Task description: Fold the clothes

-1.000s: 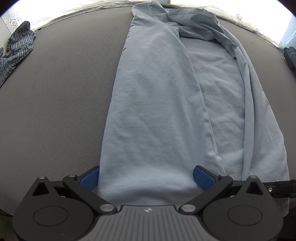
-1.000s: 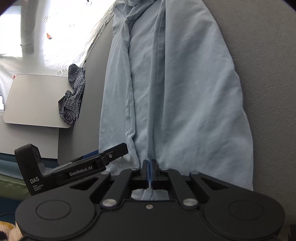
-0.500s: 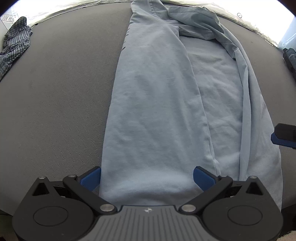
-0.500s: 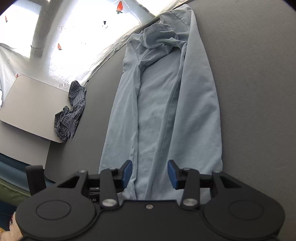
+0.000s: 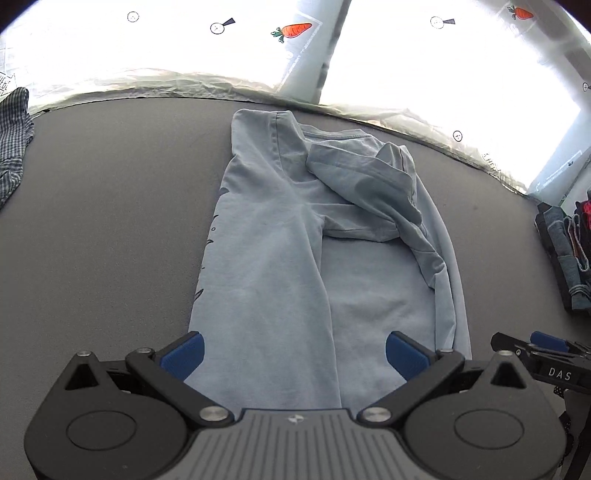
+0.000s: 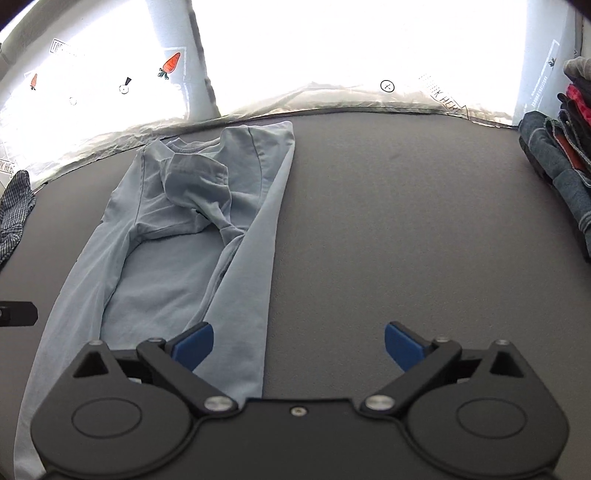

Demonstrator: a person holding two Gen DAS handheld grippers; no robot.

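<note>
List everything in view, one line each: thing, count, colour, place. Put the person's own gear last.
T-shirt: one, light blue, lying lengthwise mid-surface, both sides folded in, a sleeve bunched near the collar.
Work surface: one, dark grey, under the shirt.
Checked garment: one, dark blue and white, crumpled at the far left edge.
Clothes pile: one stack, denim blue with red, at the right edge.
Carrot stickers: several, orange, on the bright backdrop.
Left gripper: one, black with blue fingers, open over the shirt's near hem.
Right gripper: one, black with blue fingers, just opened wide, nothing between the fingers.
</note>
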